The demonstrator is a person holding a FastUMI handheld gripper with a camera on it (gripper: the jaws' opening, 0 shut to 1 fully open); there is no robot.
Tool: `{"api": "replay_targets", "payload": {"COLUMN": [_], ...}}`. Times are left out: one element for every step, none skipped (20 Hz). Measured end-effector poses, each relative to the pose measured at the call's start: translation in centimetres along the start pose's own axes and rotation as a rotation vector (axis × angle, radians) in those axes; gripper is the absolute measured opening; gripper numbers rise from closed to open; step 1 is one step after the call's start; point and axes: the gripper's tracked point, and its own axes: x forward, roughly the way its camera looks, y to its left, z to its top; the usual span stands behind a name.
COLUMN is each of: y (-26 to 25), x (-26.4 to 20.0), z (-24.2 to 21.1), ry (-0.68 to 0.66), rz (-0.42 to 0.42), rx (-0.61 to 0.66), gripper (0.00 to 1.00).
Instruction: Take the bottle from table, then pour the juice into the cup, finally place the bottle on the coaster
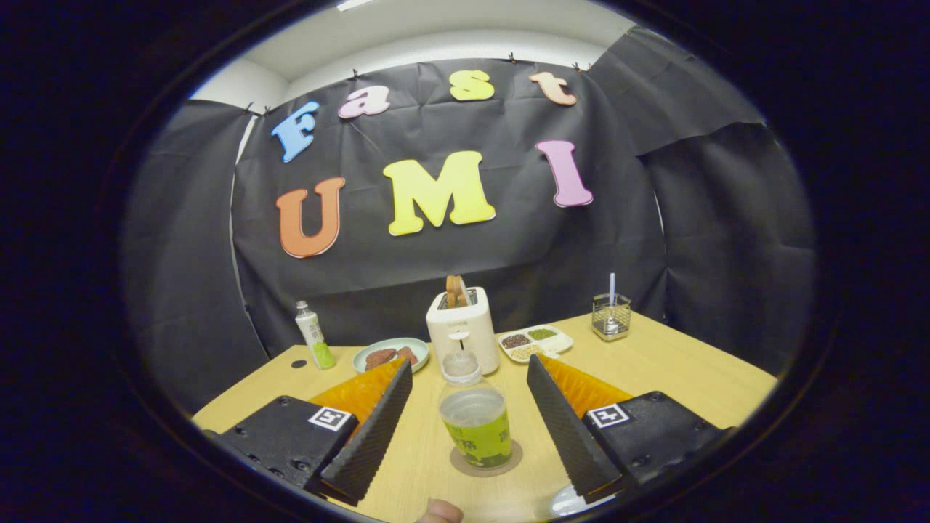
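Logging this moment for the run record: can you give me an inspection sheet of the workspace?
Surface: light wooden table, flat.
Job's things: clear plastic bottle of green juice upright on a round brown coaster, between the fingers, untouched; cup not identified.
Clutter: cream toaster, pale green plate, white divided tray, small white-and-green bottle, wire holder.
Grippers: hand-held gripper open, fingers either side of the bottle.
Cables: nothing seen.
Surroundings: black cloth wall; fingertip near the table's front edge.
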Motion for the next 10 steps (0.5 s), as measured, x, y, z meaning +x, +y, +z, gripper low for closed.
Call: {"api": "replay_targets", "payload": {"y": [0.1, 0.0, -0.3, -0.7, -1.2, -1.8, -2.2, -2.0, -1.5, -1.4], "x": [-1.2, -2.5, -3.7, -4.9, -6.2, -7.3, -8.4, -9.4, -10.5, -11.5], "z": [0.7, 1.4, 2.0, 2.6, 2.8, 2.9, 2.8, 2.7, 2.6, 2.6], "ry": [-0.007, -0.022, -0.038, -0.052, -0.063, -0.067, -0.07, -0.071, -0.074, -0.08], "rz": [0.015, 0.028, 0.029, 0.026, 0.017, -0.001, -0.015, -0.01, 0.012, 0.022], "rx": [0.0, 0.008, 0.02, 0.029, 0.032, 0.026, 0.023, 0.025, 0.028, 0.029], "gripper": [1.0, 1.0, 1.0, 1.0, 1.0, 1.0, 1.0, 1.0, 1.0, 1.0]}}
